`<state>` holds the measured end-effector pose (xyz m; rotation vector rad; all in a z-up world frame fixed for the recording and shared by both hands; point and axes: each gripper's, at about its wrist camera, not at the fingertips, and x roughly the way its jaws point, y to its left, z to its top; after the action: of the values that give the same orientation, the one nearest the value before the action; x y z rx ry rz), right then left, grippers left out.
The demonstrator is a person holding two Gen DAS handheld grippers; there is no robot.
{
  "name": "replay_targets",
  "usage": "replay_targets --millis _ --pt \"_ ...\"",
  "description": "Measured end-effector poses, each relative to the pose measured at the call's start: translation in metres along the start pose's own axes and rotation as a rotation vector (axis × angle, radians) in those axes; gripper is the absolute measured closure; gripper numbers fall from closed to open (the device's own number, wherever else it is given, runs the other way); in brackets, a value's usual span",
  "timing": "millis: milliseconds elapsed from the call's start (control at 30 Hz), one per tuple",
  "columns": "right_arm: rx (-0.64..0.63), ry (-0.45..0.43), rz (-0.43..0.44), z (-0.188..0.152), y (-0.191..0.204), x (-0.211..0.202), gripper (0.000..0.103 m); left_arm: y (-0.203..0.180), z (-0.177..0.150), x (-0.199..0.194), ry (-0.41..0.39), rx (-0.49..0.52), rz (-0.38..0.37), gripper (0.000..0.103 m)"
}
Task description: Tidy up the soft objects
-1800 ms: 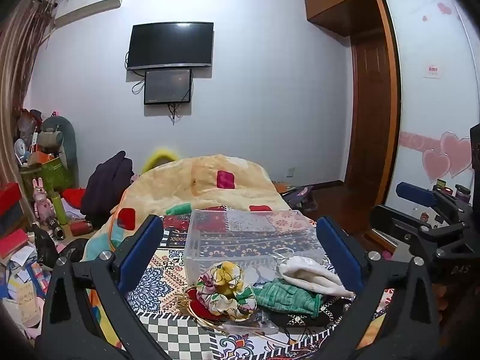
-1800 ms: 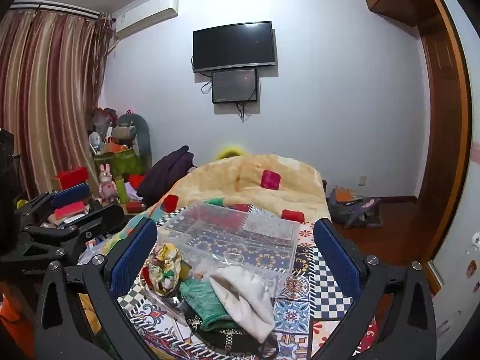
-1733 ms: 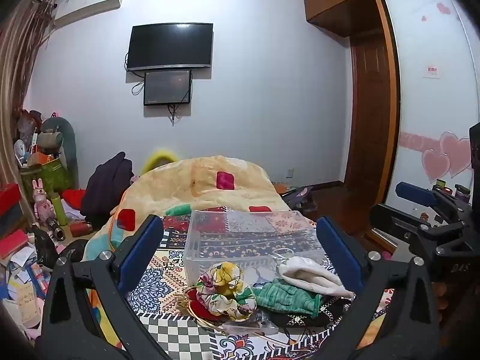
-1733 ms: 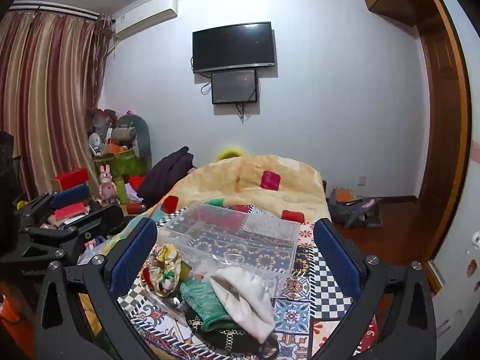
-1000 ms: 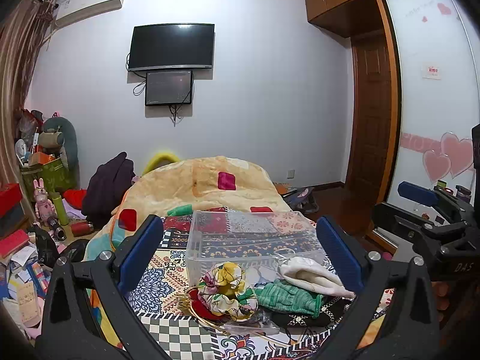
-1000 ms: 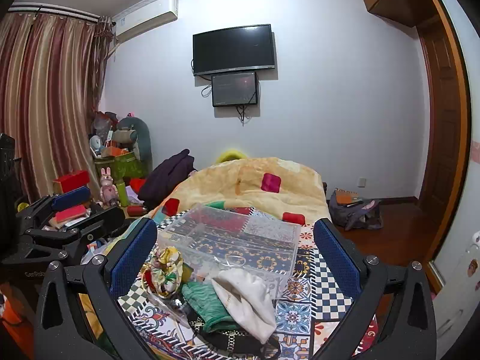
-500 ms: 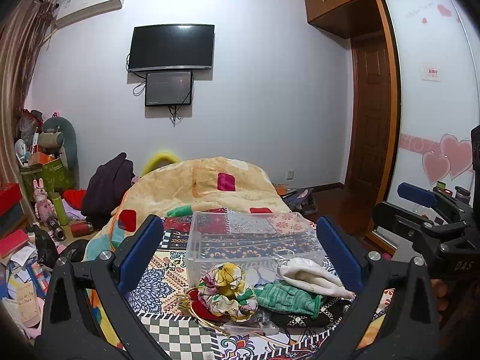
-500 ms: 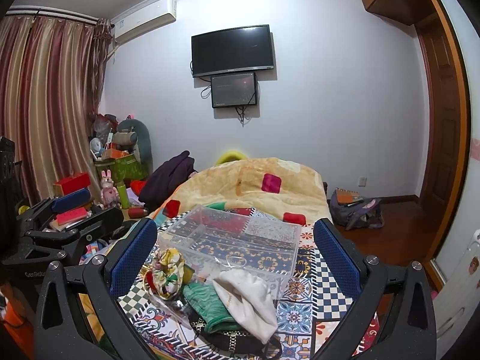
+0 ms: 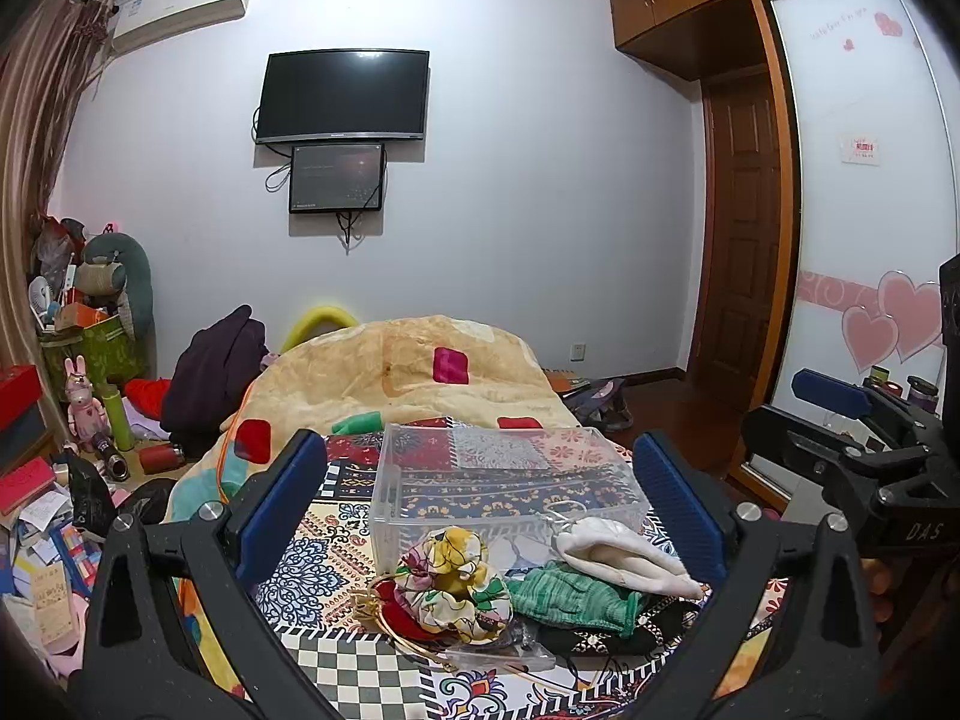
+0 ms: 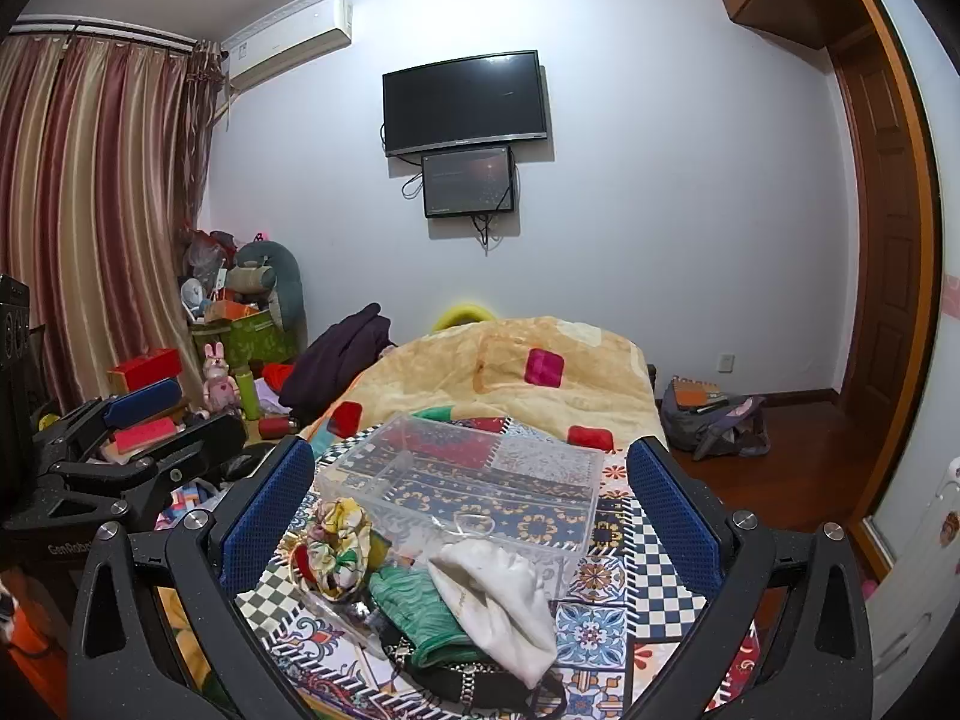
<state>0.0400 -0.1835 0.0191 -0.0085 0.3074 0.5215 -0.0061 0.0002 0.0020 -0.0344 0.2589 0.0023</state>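
A clear plastic box sits empty on a patterned cloth. In front of it lie a floral scrunchie, a green knitted cloth, a white cloth and a black patterned item. My left gripper is open and empty, held back from the pile. My right gripper is open and empty, also short of the pile. Each gripper shows at the edge of the other's view.
A yellow quilt is heaped behind the box. Clutter, boxes and a toy rabbit cover the floor at left. A bag lies on the wooden floor at right. A wardrobe with heart stickers stands at right.
Both grippers have drifted slightly, so the scene sits a little lower in the views. Nothing on the cloth has moved.
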Motion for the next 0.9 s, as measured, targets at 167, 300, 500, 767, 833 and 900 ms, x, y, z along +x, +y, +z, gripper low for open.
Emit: replay_targets --millis 167,300,500,767,833,900 --pt "0.001 -0.002 0.002 -0.0005 0.0007 0.0001 0.0 0.0003 0.0008 -0.0005 0.0 -0.004 0.0 0.0" --pt "0.004 -0.004 0.004 -0.0013 0.0004 0.0008 0.0 0.0003 0.0012 -0.0007 0.0 -0.002 0.0 0.0" --pt "0.007 -0.006 0.007 -0.0019 0.0001 0.0003 0.0 0.0022 0.0014 -0.0009 0.002 -0.007 -0.005 0.0" --pt "0.012 -0.004 0.01 -0.0017 0.0002 0.0 0.0 0.0057 0.0036 -0.0024 0.005 -0.018 -0.014 0.0" --pt "0.015 -0.005 0.012 -0.002 0.0004 -0.0002 0.0 0.0057 0.0037 -0.0023 0.005 -0.016 -0.014 0.0" --pt "0.02 -0.006 0.012 -0.0024 -0.0001 -0.0002 0.0 0.0062 0.0038 -0.0024 0.007 -0.017 -0.015 0.0"
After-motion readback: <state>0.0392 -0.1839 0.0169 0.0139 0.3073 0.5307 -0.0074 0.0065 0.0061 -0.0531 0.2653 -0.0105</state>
